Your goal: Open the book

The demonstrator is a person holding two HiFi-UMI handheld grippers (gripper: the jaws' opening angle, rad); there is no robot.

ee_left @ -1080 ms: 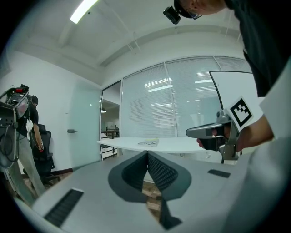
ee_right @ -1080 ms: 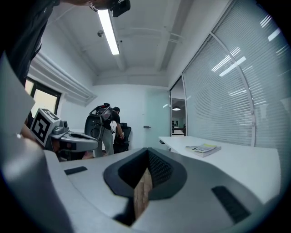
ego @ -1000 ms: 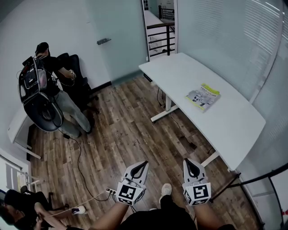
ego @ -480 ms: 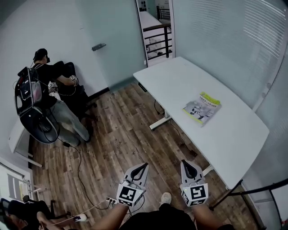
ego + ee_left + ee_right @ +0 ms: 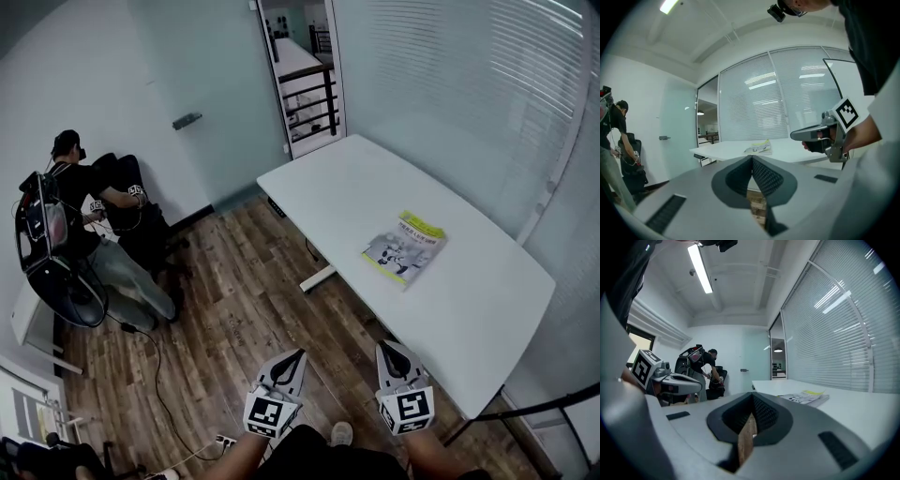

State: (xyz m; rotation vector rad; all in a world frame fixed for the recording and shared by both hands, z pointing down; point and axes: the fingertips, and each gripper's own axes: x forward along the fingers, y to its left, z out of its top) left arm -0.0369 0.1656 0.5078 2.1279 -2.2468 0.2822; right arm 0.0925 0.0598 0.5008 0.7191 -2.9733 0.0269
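A closed book (image 5: 404,247) with a white and yellow-green cover lies flat on the long white table (image 5: 469,300); it shows far off as the book (image 5: 758,148) in the left gripper view and as the book (image 5: 805,398) in the right gripper view. My left gripper (image 5: 292,359) is held above the wooden floor, well short of the table, jaws shut with nothing between them. My right gripper (image 5: 387,351) hovers beside it near the table's near edge, also shut and empty. Both point level toward the table.
A person (image 5: 89,225) with a backpack rig stands by a black chair at the left wall. A glass door (image 5: 187,103) and a railing (image 5: 309,103) lie beyond the table. Cables (image 5: 155,375) trail across the floor. A window with blinds runs along the right.
I have walked toward the table: the book and table have come nearer in the head view, and the person at the left has slid back and aside. Both grippers stay shut.
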